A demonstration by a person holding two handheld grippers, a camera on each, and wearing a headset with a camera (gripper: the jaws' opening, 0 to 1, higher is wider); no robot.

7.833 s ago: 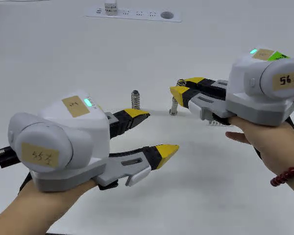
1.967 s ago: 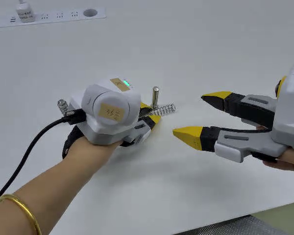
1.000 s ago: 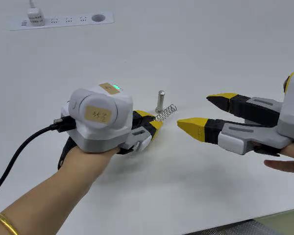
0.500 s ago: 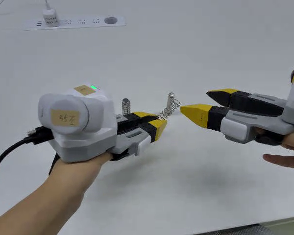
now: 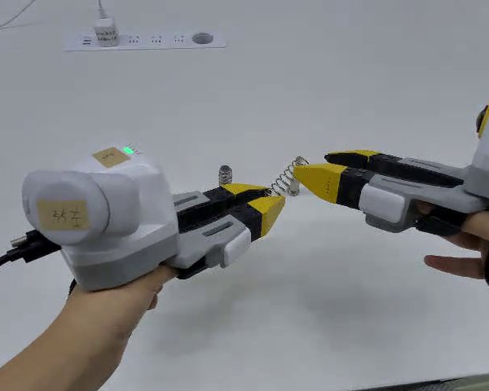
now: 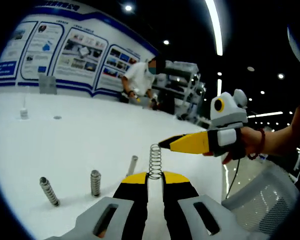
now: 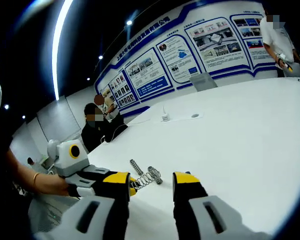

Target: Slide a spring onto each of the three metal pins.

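Lifted clear of the white worktop (image 5: 350,318) since two seconds ago, when it lay flat beside a pin, the small coiled steel spring (image 5: 283,181) is now held in the air, and the right tool has been brought close.

In the left gripper view, two short metal pins already sleeved with springs (image 6: 95,182) are seen at the left, with the bare silver metal pin (image 6: 132,165) just beyond them. The grey, black and yellow-tipped left tool (image 5: 275,201) is clamped on the spring's lower coils, so the spring juts past its tips, slanting upward. The matching right tool (image 5: 312,164) is held with its jaws parted and nothing between them, one yellow tip just beside the spring's free end.

For this step, the free end is best steadied, perhaps by the right tool, and lined up with the bare pin's axis before the coil is slid on. If the spring is kept slanted, a coil is likely to catch on the pin's top. The grip should be eased only once several coils are threaded.
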